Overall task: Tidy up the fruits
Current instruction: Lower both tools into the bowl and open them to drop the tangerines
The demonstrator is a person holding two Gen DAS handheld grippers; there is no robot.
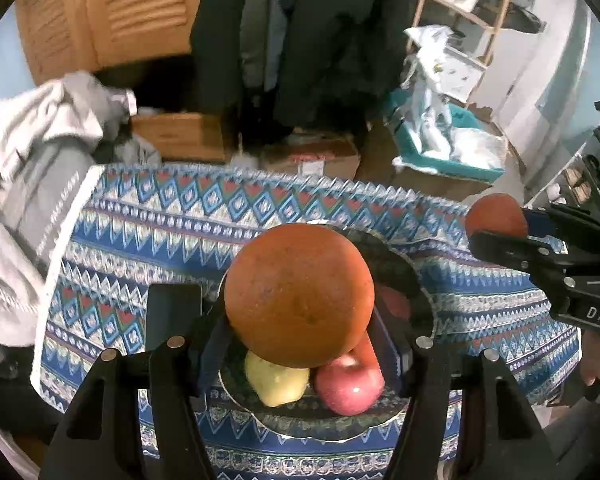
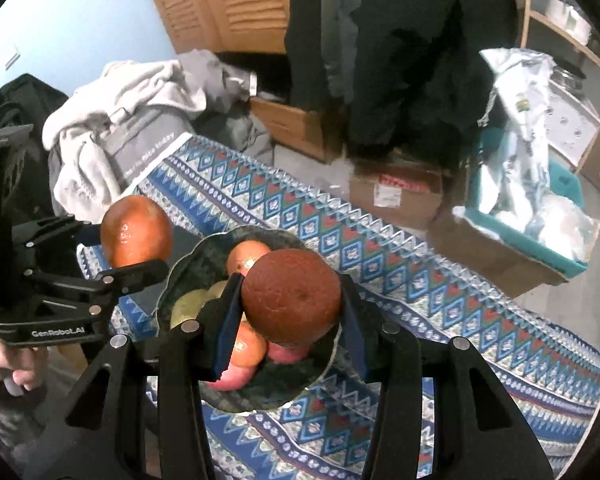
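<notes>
- Left tool (image 1: 300, 320) clamps 1 orange (image 1: 299, 295), held above the bowl (image 1: 392, 256) at the near middle of the tabletop (image 1: 180, 232).
- Right tool (image 2: 290, 300) grips a 2nd orange (image 2: 296, 294), also over the bowl; in the left view it sits at far right.
- Already in the bowl: a red apple (image 1: 349, 386), a yellow-green fruit (image 1: 276, 380), at least 1 more orange (image 2: 246, 260).
- Judgement: mostly done; what is left is setting down these 2 oranges. No loose fruit shows on the cloth.
</notes>
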